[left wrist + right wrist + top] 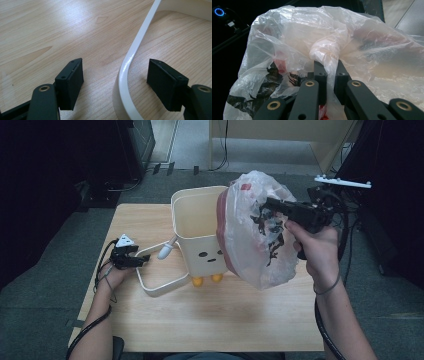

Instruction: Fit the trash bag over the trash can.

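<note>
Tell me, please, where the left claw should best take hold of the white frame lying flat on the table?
Grip the white frame at its rounded near corner, coming from above. The strip stands on edge, thin and upright, between the open left claw, one pad inside the loop and one outside, so closing would probably pinch it firmly.

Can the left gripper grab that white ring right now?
Probably yes. The left gripper stands open with the white ring already between its jaws, nothing blocking; it only needs to close.
</note>
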